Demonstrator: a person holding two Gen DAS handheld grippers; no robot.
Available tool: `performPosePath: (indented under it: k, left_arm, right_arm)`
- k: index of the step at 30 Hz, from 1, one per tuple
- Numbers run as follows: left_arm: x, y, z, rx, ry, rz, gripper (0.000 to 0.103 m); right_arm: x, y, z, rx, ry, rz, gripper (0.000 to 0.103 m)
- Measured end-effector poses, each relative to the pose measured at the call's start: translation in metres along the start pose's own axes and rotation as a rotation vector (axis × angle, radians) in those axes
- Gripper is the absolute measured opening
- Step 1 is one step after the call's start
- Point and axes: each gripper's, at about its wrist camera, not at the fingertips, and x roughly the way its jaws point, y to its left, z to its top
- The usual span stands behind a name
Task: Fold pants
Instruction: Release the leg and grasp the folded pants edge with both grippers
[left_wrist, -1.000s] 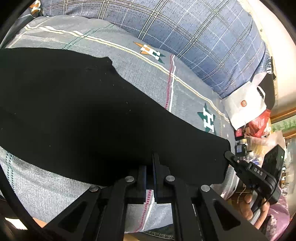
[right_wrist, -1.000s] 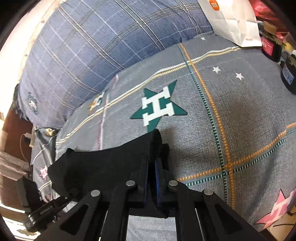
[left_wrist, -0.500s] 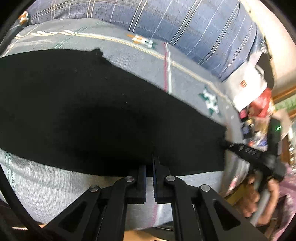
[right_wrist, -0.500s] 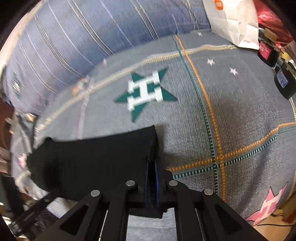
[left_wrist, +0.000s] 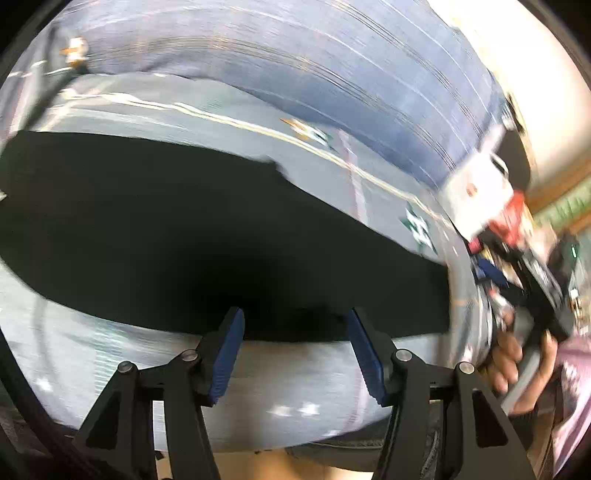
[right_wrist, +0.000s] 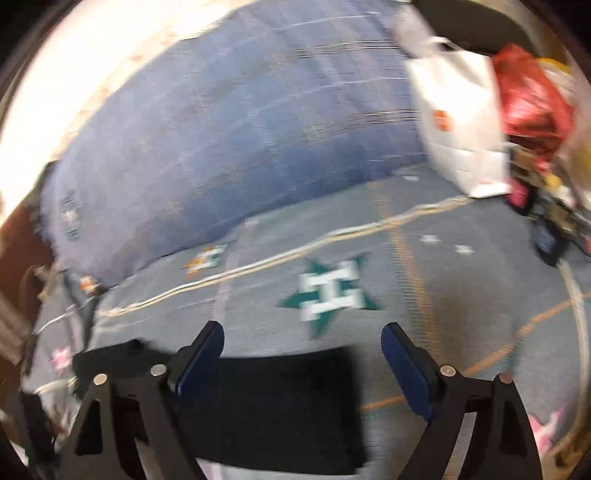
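Pants (left_wrist: 192, 236) laid flat on the bed (left_wrist: 288, 373), black, long axis running across the bedspread; near hem just ahead of both tools. Green star (right_wrist: 328, 295) on the bedspread taken as landmark: pants lie on the near side of it, close but not covering it.

Left tool (left_wrist: 295, 334) half open, jaws just been opening, blue pads astride the near hem, no cloth pinched. Right tool (right_wrist: 301, 354) wide open, jaws likewise just been opening, nothing held; the pants end lies below and between the pads, untouched. Judged: fold just laid down and let go, hence both tools parted above the edge rather than clamped on it.

Beyond the star: blue plaid pillow (right_wrist: 229, 147), bounding travel that way. Right of the star: white bag (right_wrist: 461, 122), red bag (right_wrist: 532, 99), dark clutter at the bed's side; tight there. Bare bedspread between star and pillow open for a further fold. Heavy blur; finer creases not readable.
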Motion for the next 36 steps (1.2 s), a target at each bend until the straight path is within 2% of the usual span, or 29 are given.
performPosePath:
  k: [5, 8, 11, 14, 17, 20, 22, 26, 28, 29, 30, 31, 33, 36]
  left_arm:
    - [-0.027, 0.086, 0.031, -0.165, -0.032, 0.056, 0.06]
    - [-0.029, 0.119, 0.056, -0.204, -0.008, 0.086, 0.061]
    - [-0.022, 0.135, 0.069, -0.224, -0.003, 0.113, 0.061]
    - [-0.017, 0.146, 0.07, -0.217, -0.022, 0.08, 0.061]
    - [-0.006, 0.159, 0.069, -0.294, 0.011, 0.023, 0.061]
    - [-0.011, 0.173, 0.071, -0.347, 0.014, -0.044, 0.061]
    - [-0.014, 0.177, 0.073, -0.37, -0.013, -0.061, 0.061]
    - [-0.008, 0.184, 0.083, -0.417, -0.024, -0.091, 0.06]
    - [-0.009, 0.187, 0.084, -0.424, -0.026, -0.105, 0.06]
    - [-0.009, 0.188, 0.084, -0.434, -0.034, -0.117, 0.06]
    - [-0.011, 0.188, 0.083, -0.441, -0.035, -0.13, 0.06]
    - [-0.015, 0.191, 0.082, -0.451, -0.04, -0.154, 0.06]
    - [-0.018, 0.193, 0.082, -0.467, -0.059, -0.179, 0.06]
    - [-0.031, 0.199, 0.078, -0.485, -0.093, -0.178, 0.061]
  right_arm:
    - [0.005, 0.076, -0.017, -0.119, -0.002, 0.141, 0.089]
    - [0.011, 0.127, -0.033, -0.211, 0.014, 0.214, 0.088]
    - [0.024, 0.175, -0.051, -0.317, 0.064, 0.286, 0.086]
    - [0.046, 0.221, -0.074, -0.426, 0.131, 0.355, 0.071]
    - [0.075, 0.263, -0.101, -0.521, 0.212, 0.409, 0.059]
    - [0.098, 0.3, -0.121, -0.608, 0.243, 0.438, 0.059]
    - [0.115, 0.32, -0.131, -0.666, 0.247, 0.408, 0.059]
    - [0.146, 0.336, -0.153, -0.771, 0.277, 0.333, 0.059]
    - [0.162, 0.336, -0.163, -0.813, 0.302, 0.264, 0.059]
    - [0.16, 0.337, -0.163, -0.823, 0.278, 0.26, 0.054]
    - [0.159, 0.338, -0.163, -0.831, 0.266, 0.237, 0.043]
    - [0.16, 0.338, -0.161, -0.819, 0.262, 0.221, 0.035]
    - [0.161, 0.327, -0.146, -0.703, 0.293, 0.277, 0.013]
    - [0.166, 0.305, -0.124, -0.501, 0.356, 0.386, 0.011]
